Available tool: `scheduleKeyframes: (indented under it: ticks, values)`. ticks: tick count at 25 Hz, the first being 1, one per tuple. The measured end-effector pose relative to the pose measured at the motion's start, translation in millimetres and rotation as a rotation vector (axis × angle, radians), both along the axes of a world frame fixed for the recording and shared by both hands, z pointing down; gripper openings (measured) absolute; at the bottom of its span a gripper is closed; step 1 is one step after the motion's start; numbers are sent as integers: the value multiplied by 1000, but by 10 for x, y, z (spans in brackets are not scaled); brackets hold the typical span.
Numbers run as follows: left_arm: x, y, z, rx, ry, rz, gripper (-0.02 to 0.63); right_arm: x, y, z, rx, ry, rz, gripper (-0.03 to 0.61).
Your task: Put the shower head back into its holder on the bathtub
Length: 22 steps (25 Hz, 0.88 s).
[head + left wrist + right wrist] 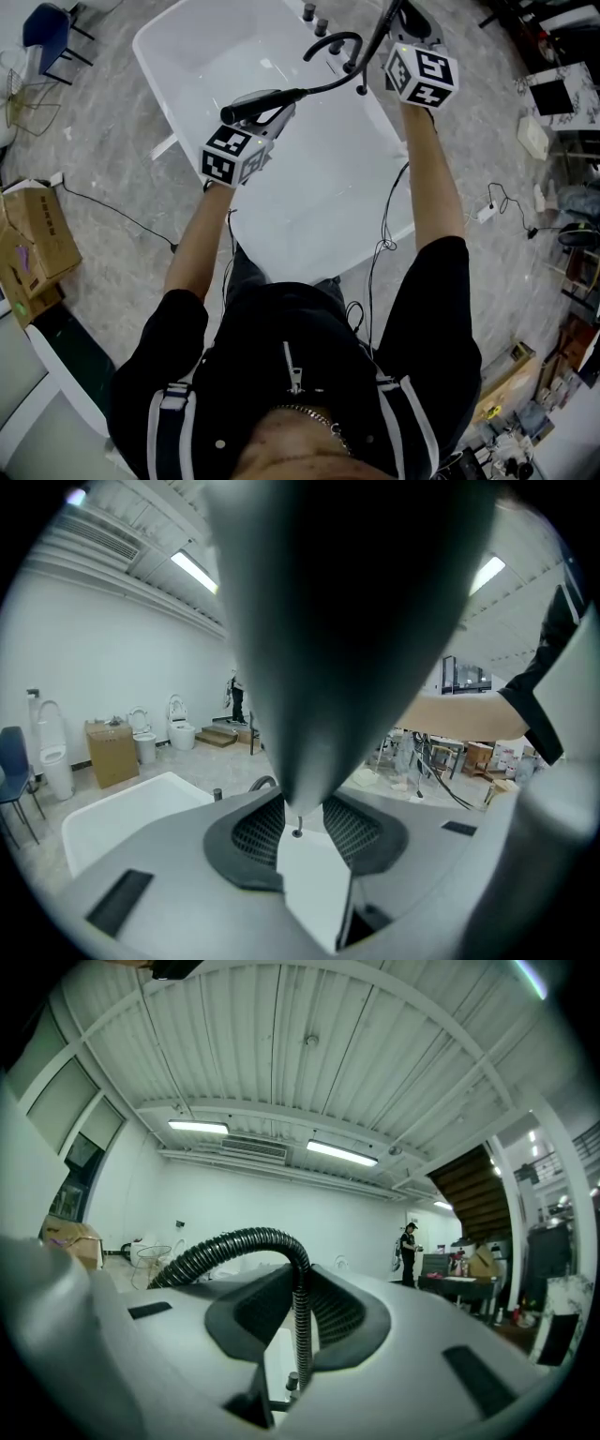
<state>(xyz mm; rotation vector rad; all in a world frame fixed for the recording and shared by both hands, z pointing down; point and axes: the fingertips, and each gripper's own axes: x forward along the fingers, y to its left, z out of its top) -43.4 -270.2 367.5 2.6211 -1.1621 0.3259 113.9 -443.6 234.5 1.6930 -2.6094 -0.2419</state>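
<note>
The black shower head hangs over the white bathtub, and my left gripper is shut on it. In the left gripper view it fills the middle as a large dark shape pinched between the jaws of the left gripper. Its black ribbed hose runs right towards the tub's far rim, where my right gripper is shut on it. In the right gripper view the hose arches up and drops between the jaws of the right gripper. A curved black faucet spout stands on that rim.
Small knobs sit on the rim beside the spout. On the floor lie a cardboard box at the left, a blue chair at the top left and cables. Toilets line the far wall. A person stands far off.
</note>
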Motion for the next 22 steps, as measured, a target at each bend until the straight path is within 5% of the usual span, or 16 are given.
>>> scheduleKeyframes:
  ticks: [22]
  values:
    - [18,-112,315,-24,-3,8,146,282,18,741,-125,28,41,64]
